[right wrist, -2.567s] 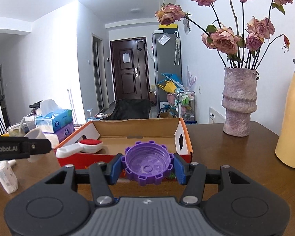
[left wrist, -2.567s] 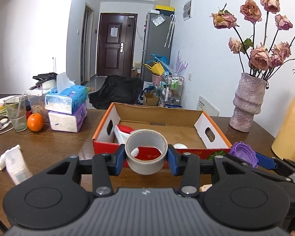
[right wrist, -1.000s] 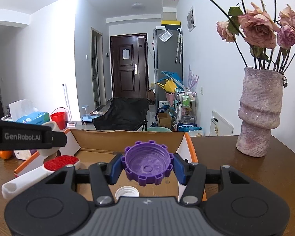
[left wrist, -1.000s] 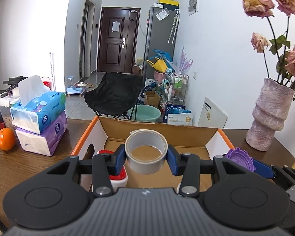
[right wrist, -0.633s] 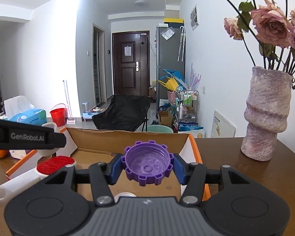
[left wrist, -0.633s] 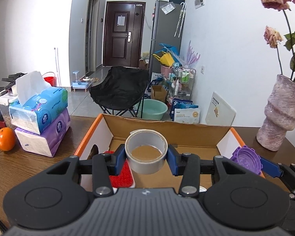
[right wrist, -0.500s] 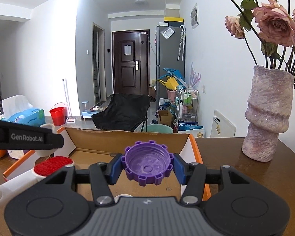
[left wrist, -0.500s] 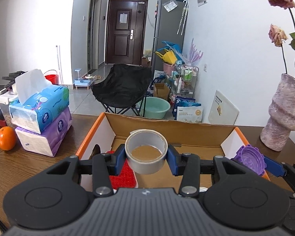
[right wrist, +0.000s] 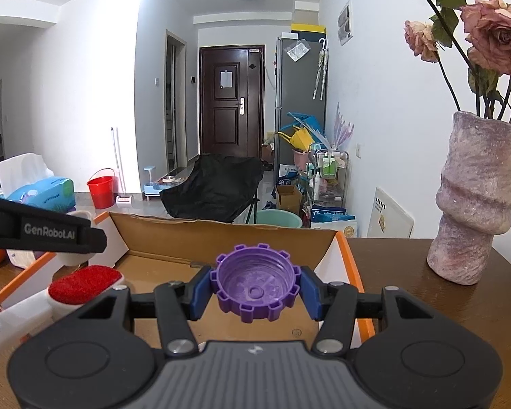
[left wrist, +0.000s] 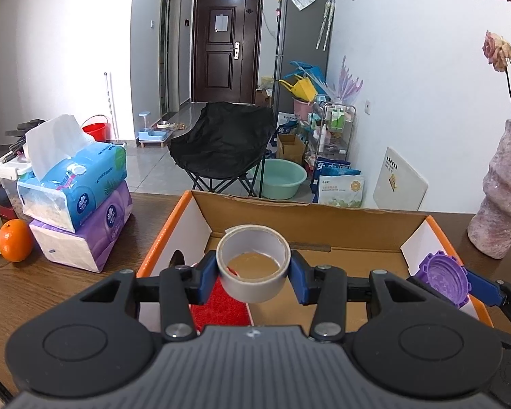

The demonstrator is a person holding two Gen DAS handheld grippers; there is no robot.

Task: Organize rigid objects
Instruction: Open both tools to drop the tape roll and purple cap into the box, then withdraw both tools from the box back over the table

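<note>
My left gripper [left wrist: 253, 274] is shut on a grey roll of tape [left wrist: 253, 286] and holds it above the left half of an open cardboard box [left wrist: 306, 214] with an orange rim. My right gripper [right wrist: 255, 289] is shut on a purple ridged cap [right wrist: 255, 284] and holds it above the box [right wrist: 221, 235] near its right wall. The cap also shows at the right of the left wrist view [left wrist: 441, 277]. A white brush with a red pad [right wrist: 83, 283] lies in the box at the left.
Stacked tissue packs [left wrist: 78, 191] and an orange [left wrist: 15, 245] stand left of the box on the wooden table [left wrist: 68, 283]. A pinkish vase [right wrist: 477, 201] with dried roses stands to the right. A black folding chair [left wrist: 221, 143] stands beyond the table.
Both grippers have moved forward over the box with their loads still held. The box's front wall has passed out of sight below the grippers.
</note>
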